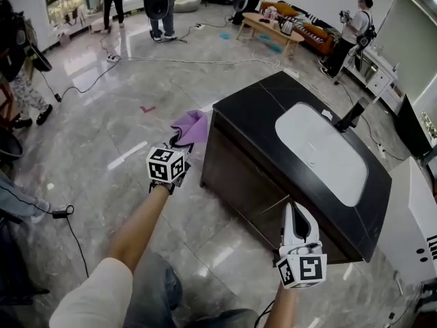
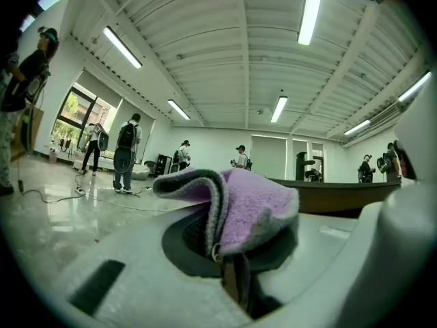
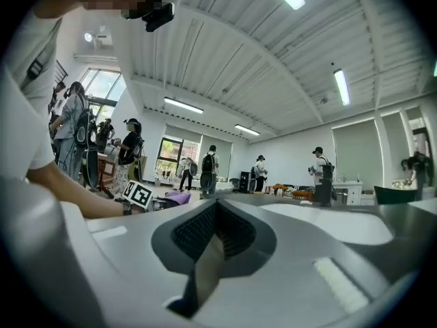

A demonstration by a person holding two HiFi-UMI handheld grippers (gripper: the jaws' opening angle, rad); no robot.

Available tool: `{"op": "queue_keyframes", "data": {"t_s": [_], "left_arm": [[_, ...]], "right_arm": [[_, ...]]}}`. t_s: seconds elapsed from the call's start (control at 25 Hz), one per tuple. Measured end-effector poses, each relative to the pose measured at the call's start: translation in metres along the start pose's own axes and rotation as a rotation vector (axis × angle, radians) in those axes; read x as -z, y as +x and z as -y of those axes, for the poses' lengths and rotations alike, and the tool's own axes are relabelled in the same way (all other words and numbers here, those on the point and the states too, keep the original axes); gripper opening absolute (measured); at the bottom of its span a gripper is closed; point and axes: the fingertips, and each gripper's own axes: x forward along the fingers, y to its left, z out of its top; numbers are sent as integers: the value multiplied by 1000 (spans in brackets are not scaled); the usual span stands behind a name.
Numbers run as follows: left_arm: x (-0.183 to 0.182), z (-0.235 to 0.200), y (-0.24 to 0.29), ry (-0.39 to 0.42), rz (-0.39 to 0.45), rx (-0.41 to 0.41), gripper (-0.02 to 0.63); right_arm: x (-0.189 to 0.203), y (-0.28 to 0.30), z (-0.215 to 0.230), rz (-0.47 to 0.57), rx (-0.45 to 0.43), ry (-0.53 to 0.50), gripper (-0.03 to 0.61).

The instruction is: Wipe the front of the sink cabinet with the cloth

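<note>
In a large room with a glossy grey stone floor (image 1: 102, 115), one dark sink cabinet (image 1: 239, 176) stands with a single white oval basin (image 1: 321, 152) set in its top and one black faucet (image 1: 349, 117) behind the basin. A person holds two claws, each carrying one cube printed with square black-and-white marker patterns, left cube (image 1: 166, 164) and right cube (image 1: 301, 269). The left claw (image 1: 179, 142) is clamped on one purple cloth with a grey edge (image 1: 192, 126), held up at the cabinet's left front corner; whether the cloth touches the cabinet cannot be told. In the left gripper view the cloth (image 2: 252, 207) bunches above the closed jaws. The right claw (image 1: 296, 210) hangs just beside the cabinet's front near its right end, its jaws together with nothing between them (image 3: 208, 251).
</note>
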Motion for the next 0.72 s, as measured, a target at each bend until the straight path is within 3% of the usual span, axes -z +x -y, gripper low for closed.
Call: {"op": "queue_keyframes", "data": {"t_s": [0.16,0.44,0.72], "left_arm": [[37,-8,20,-13,9,9,46],[102,-11,46,-31,-7,29,46],[119,20,66,21,30,104,46]], "right_arm": [[46,-9,18,30,31,77,8],[113,-45,35,24,93,45,8],[160,-88,53,20,149,11,8]]}}
